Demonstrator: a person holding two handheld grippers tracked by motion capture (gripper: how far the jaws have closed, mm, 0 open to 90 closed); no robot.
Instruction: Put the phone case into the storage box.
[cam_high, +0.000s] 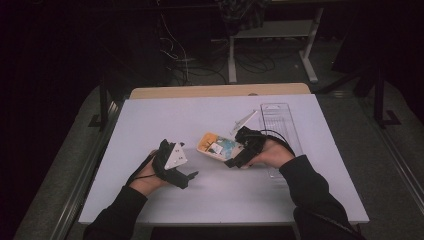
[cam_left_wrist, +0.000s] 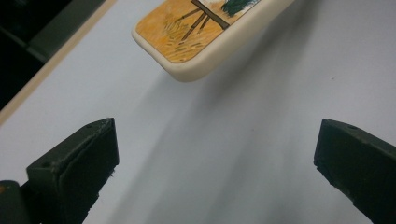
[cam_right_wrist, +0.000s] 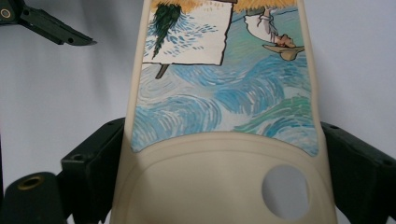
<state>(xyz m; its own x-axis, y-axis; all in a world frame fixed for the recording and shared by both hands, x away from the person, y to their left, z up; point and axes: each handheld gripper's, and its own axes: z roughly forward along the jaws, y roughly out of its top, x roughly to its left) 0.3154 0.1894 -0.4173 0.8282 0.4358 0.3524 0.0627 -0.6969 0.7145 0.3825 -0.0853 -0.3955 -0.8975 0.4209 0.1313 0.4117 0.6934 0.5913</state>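
Right gripper (cam_high: 235, 161): jaws clamped on a phone case (cam_high: 218, 146), one jaw on each long edge. In the right gripper view the case (cam_right_wrist: 224, 107) runs straight out from between the jaws, its cream rim pressed against both pads. The end nearest the jaws is plain cream with a round hole (cam_right_wrist: 286, 191) toward the right jaw. Beyond that, the printed face: blue swirls, then an easel picture and a figure with a hat at the far end.

The case is held clear of the tabletop (cam_high: 215, 195); a soft shadow lies under it in the left gripper view.

Left gripper (cam_high: 192, 175): jaws wide apart, nothing between them but bare tabletop (cam_left_wrist: 233, 154). The orange-printed corner of the case (cam_left_wrist: 196, 37) sits ahead of the jaws, closer to the left jaw's side, well apart from both pads. One jaw of this gripper (cam_right_wrist: 51, 28) shows beyond the right gripper's left jaw.

High view: a clear plastic tray (cam_high: 277, 125) lies on the tabletop beyond the right hand (cam_high: 270, 152), and a pale flat piece (cam_high: 244, 121) lies just past the case. Left hand (cam_high: 145, 175) rests low near the tabletop's near edge.
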